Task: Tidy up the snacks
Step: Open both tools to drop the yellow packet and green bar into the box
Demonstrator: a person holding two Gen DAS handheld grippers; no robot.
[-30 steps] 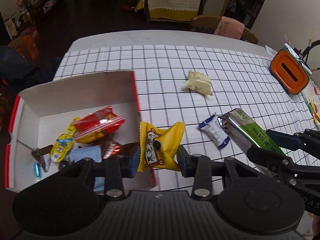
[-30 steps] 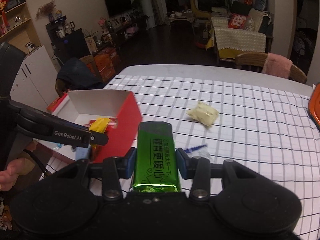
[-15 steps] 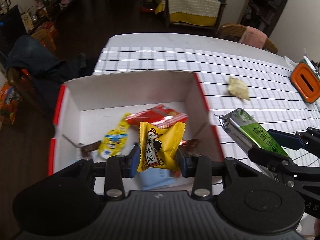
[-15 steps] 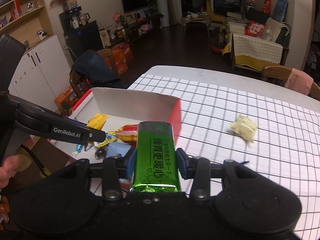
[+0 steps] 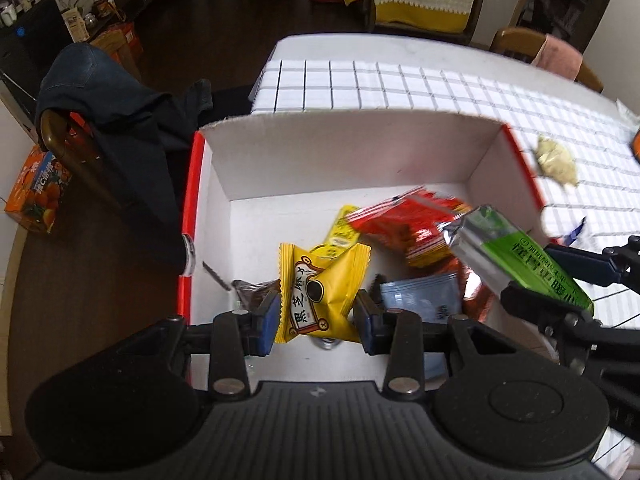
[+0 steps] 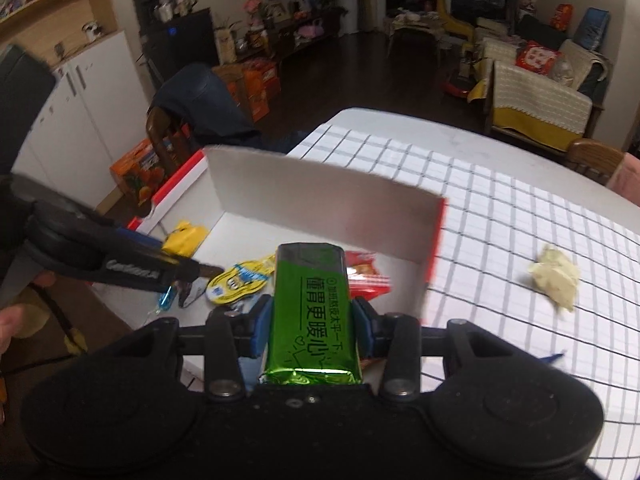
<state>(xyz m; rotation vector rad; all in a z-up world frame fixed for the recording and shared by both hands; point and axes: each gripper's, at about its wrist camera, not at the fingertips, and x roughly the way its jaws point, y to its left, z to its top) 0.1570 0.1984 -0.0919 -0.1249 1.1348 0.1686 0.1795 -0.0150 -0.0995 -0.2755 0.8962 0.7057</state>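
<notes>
My left gripper [image 5: 316,316] is shut on a yellow snack packet [image 5: 316,296] and holds it over the open white box with red sides [image 5: 344,152]. My right gripper [image 6: 310,320] is shut on a green foil packet [image 6: 312,312], held over the box's right part; the packet also shows in the left wrist view [image 5: 524,260]. In the box lie a red packet [image 5: 404,224], a yellow-blue sachet [image 6: 240,280], a blue packet [image 5: 420,296] and a dark wrapped sweet [image 5: 252,292]. The box shows in the right wrist view [image 6: 320,196] too.
A pale yellow packet [image 5: 556,160] lies on the checked tablecloth [image 5: 440,84] right of the box; it also shows in the right wrist view [image 6: 556,276]. A chair draped with dark clothes [image 5: 112,120] stands left of the table. An orange carton [image 5: 36,192] sits on the floor.
Both grippers have moved left over the box with their packets still held. The blue-white packet on the cloth has slipped nearly out of view at the right.
</notes>
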